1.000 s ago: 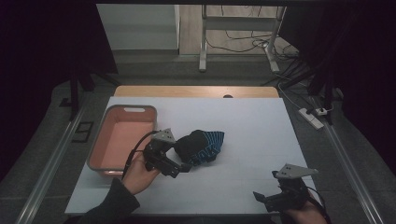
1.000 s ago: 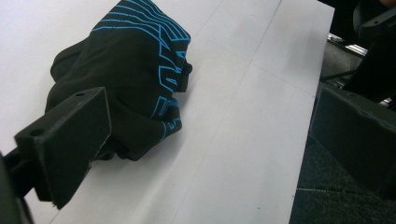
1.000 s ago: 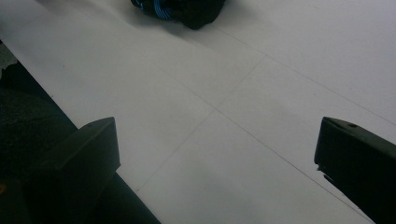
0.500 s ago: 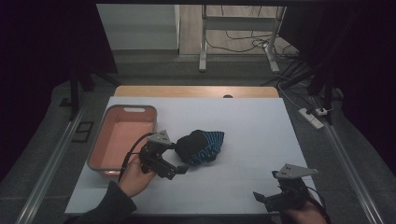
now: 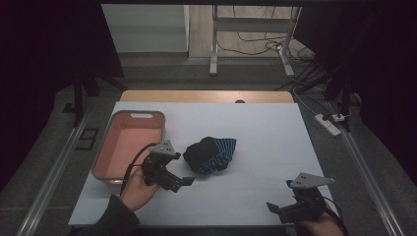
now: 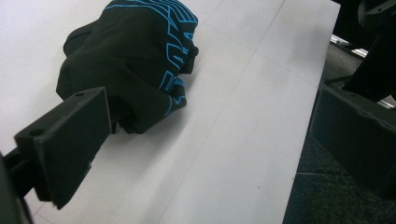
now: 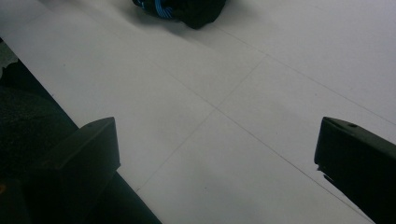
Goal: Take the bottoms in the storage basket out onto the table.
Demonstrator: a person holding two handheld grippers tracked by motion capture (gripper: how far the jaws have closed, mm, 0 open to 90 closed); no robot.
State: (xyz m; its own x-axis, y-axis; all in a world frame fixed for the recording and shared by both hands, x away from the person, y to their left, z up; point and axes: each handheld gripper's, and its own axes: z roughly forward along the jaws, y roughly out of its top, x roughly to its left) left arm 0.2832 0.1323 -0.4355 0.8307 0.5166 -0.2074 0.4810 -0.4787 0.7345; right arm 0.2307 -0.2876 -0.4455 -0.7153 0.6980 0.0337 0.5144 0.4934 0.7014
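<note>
A salmon-pink plastic tub [image 5: 129, 147] sits at the table's left; the left gripper [image 5: 177, 181], jaws apart, waits beside the crumpled black cloth with blue stripes [image 5: 210, 155], likely approaching; next it must close on the cloth; the right gripper [image 5: 285, 210] idles, jaws apart

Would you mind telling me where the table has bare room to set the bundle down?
Bare white table runs from the black-and-blue cloth bundle to the right edge, and along the far side behind it. The near strip between the left gripper and right gripper is free. It is crowded around the pink bin.
</note>
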